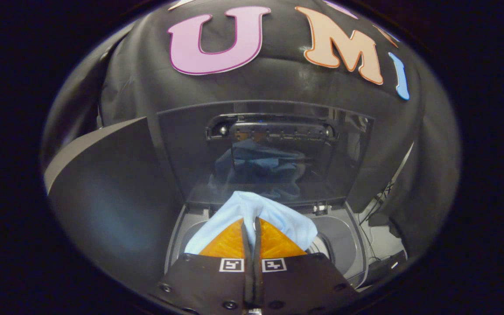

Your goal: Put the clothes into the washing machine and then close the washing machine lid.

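The gripper (pixel 252 225), low at centre frame, pinches a pale blue cloth garment (pixel 258 214) between nearly closed fingers; the garment hangs over the grey washing machine's opening (pixel 344 245); its transparent lid (pixel 265 153) stands raised behind.

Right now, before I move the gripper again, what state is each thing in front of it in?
Washing machine lid: open, raised upright behind the tub.
Washing machine tub: open from above, no clothes visibly lying loose inside.
Light blue cloth: pinched between the fingers, hanging over the tub opening.
Gripper: shut on the cloth.
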